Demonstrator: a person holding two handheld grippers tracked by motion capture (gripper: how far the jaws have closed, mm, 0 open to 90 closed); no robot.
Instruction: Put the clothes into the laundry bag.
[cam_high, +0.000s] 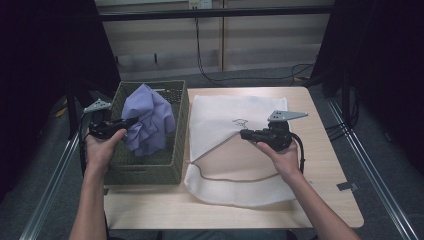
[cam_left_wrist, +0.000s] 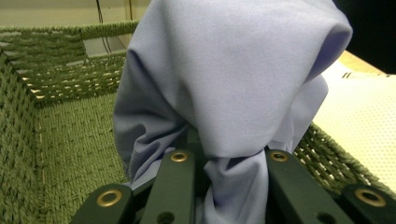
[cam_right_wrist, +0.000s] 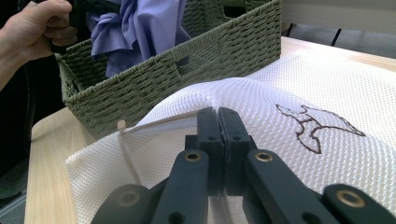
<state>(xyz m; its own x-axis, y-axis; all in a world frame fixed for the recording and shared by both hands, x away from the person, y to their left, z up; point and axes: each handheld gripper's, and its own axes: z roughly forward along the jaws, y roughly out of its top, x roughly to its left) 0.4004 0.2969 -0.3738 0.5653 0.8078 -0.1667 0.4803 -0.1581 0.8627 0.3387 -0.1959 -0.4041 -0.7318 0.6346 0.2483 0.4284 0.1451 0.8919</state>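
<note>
Cloth (cam_high: 148, 120): lilac, bunched, raised partly out of the basket (cam_high: 176, 150), lower folds inside it.
Left gripper (cam_high: 131, 123): my jaws are clamped on a gather of the cloth at its left side; in the left gripper view fabric fills the gap between them.
Bag (cam_high: 225, 117): white mesh, flat on the table (cam_high: 330, 165) just right of the basket, drawstring looped along its mouth.
Right gripper (cam_high: 243, 134): jaws pressed together on the mouth's upper edge, lifting it.
Risk: I judge trailing folds could catch the woven rim; the thin mesh edge could slip out and the mouth fall closed.
Room: basket wall touches the bag's left edge; bare table lies right and near me.
</note>
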